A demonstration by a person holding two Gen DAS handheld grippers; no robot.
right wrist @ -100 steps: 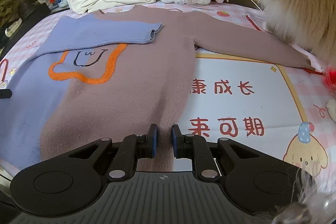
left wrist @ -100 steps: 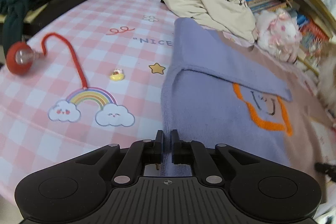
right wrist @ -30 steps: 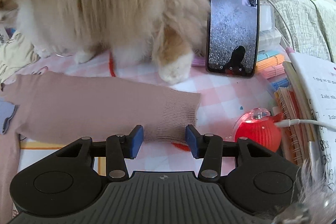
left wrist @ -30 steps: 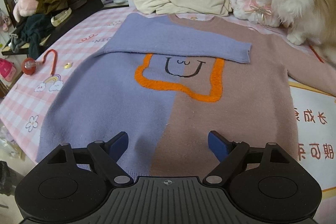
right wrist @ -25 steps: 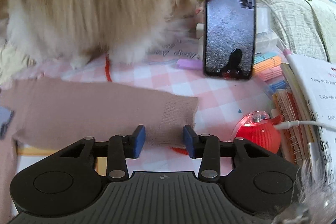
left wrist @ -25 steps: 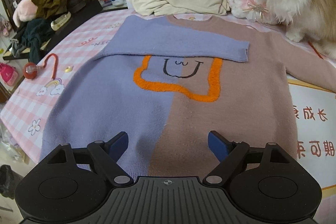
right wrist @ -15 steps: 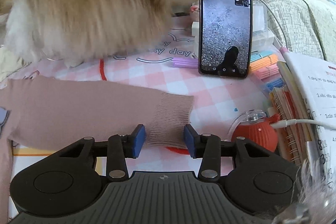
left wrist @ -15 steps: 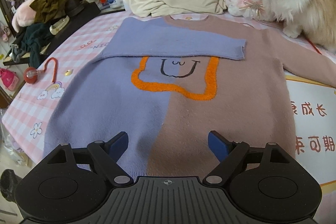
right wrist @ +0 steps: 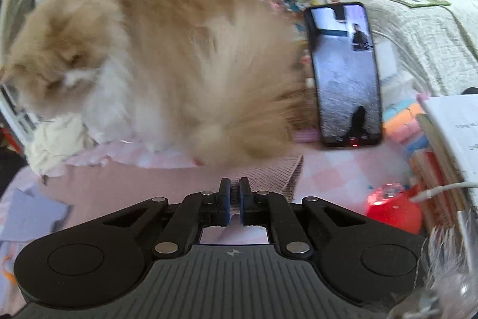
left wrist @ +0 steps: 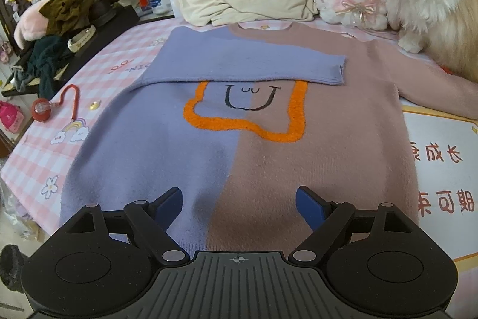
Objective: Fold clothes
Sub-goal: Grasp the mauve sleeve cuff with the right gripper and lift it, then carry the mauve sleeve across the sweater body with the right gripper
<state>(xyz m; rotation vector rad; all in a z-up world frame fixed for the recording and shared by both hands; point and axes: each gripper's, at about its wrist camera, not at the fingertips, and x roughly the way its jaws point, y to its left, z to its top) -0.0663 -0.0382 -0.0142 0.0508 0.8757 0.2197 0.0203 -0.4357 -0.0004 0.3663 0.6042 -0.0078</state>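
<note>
1. Left wrist view: pink checked tablecloth (left wrist: 125, 56), bookshelves behind.
2. Fuzzy lilac-and-mauve sweater (left wrist: 239, 139) lies flat, lilac sleeve folded across.
3. Fluffy cat (right wrist: 167, 65) beside it.
4. Left gripper (left wrist: 239, 204) spread wide.
5. Right gripper (right wrist: 234, 193) pinches ribbed mauve cuff (right wrist: 269, 172).

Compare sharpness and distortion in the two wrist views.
Left wrist: sharp, fisheye bending the sweater and bookshelf edges. Right wrist: motion blur smears the cat; the right claw and phone look crisp.

left gripper (left wrist: 239, 207) jaws spread wide; right gripper (right wrist: 234, 201) jaws pinched nearly together
</note>
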